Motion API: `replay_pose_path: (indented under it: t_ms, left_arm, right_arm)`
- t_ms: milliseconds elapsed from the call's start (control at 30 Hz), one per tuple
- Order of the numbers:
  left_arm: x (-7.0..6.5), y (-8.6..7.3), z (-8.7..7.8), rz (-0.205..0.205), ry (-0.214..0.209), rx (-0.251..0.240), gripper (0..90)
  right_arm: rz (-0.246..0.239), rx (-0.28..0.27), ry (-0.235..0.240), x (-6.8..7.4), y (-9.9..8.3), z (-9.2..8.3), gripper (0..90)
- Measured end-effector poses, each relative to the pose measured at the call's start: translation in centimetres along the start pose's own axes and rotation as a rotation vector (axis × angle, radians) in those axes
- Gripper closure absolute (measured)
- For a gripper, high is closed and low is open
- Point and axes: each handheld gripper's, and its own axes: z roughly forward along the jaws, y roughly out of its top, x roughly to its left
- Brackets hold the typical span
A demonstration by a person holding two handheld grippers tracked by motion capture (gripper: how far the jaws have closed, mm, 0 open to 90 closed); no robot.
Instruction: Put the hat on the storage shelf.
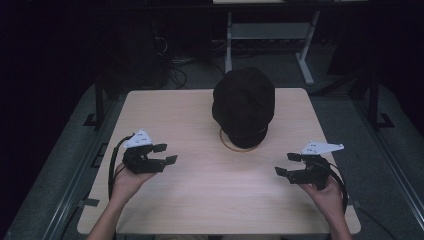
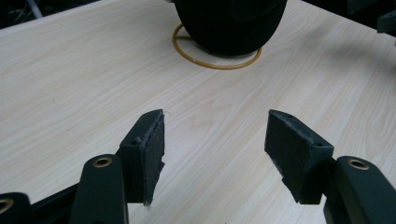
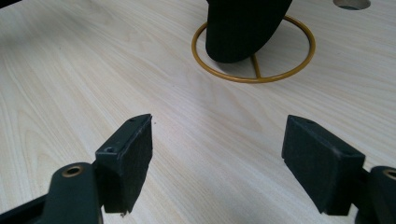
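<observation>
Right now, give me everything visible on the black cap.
The black cap looks like soft matte fabric, rounded, with a short brim at its near lower edge. It sits raised on a stand whose thin gold wire ring base, crossed by a spoke, rests on the light wood table. It stands mid-table toward the far edge. Nothing but the stand touches it. The left gripper and right gripper are both open and well short of it.

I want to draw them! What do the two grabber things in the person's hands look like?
Both the left gripper and the right gripper are black, each with two flat jaws padded in dark foam, brass-coloured rivets, a pale grey three-cornered plate on top and a black cable looping behind. The forearms are bare, no sleeves.
</observation>
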Motion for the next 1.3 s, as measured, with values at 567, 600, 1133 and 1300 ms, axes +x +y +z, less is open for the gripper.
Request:
replay_pose_path:
  t_ms: [567,600,1133,1300]
  left_arm:
    - [0.1,-2.4,-1.1,-0.018,0.028,0.007,31.9]
    - [0.1,-2.4,-1.1,-0.018,0.028,0.007,31.4]
    - [0.1,-4.6,-2.0,-0.044,0.051,0.009,26.7]
    - [0.1,-5.7,-2.2,-0.055,0.058,0.004,26.1]
  right_arm:
    - [-0.009,0.026,-0.011,0.2,-0.3,0.2,22.6]
    - [-0.009,0.026,-0.011,0.2,-0.3,0.2,22.6]
    - [-0.015,0.049,-0.021,0.6,-0.8,0.4,21.6]
    - [-0.013,0.050,-0.020,0.9,-1.0,0.4,21.6]
